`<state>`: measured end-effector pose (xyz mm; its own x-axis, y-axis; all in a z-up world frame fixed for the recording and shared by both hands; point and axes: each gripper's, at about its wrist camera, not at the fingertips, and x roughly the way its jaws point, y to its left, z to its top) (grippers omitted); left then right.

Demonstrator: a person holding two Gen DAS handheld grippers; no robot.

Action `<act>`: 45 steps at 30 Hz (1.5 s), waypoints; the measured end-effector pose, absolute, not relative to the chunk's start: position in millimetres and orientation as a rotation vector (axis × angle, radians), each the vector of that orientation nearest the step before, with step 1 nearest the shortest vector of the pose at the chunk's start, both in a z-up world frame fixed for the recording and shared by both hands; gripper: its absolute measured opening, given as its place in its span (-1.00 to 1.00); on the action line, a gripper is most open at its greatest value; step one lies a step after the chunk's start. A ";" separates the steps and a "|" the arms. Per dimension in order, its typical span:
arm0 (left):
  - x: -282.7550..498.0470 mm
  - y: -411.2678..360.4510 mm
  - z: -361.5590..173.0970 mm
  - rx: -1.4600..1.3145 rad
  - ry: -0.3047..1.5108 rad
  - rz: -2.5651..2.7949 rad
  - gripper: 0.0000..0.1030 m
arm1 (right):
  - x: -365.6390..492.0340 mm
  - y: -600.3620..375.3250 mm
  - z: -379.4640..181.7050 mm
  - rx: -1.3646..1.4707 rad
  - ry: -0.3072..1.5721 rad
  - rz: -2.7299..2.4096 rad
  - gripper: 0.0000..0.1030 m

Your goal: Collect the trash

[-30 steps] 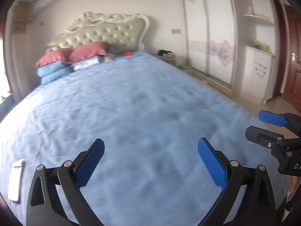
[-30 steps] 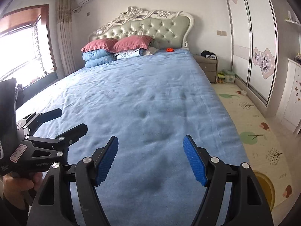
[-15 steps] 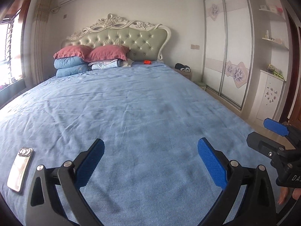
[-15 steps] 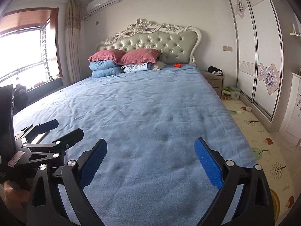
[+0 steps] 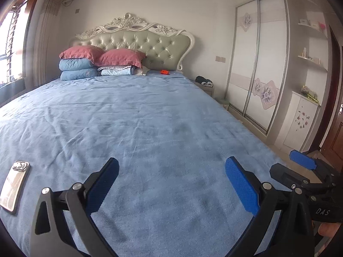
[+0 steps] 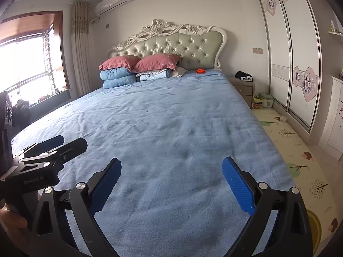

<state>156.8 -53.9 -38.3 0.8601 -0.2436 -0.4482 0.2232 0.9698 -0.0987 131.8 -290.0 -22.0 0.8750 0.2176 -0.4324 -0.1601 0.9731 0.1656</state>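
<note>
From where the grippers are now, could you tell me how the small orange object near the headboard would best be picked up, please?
The orange object lies low and flat on the blue bedspread, clear of the pillows. It probably suits a grip across its short sides from above, open jaws straddling it. It sits on the right gripper's side of the bed, so approach along that side. Its exact shape is too small to tell.

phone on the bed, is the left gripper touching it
Apart. The left wrist view shows blue blanket between the phone and the open left gripper fingers.
</note>
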 end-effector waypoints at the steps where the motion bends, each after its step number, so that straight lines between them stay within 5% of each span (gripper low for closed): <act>1: 157.3 -53.1 -37.8 -0.044 0.477 -0.237 0.92 | 131.9 -291.1 -22.4 0.133 0.468 0.200 0.79; 45: 157.5 -54.5 -39.4 0.014 0.474 -0.136 0.92 | 136.8 -287.1 -25.8 0.145 0.496 0.213 0.79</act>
<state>157.5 -54.5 -39.4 0.8810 -0.1269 -0.4558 0.1335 0.9909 -0.0179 136.8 -287.1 -25.8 0.8579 0.2375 -0.4556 -0.1675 0.9676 0.1889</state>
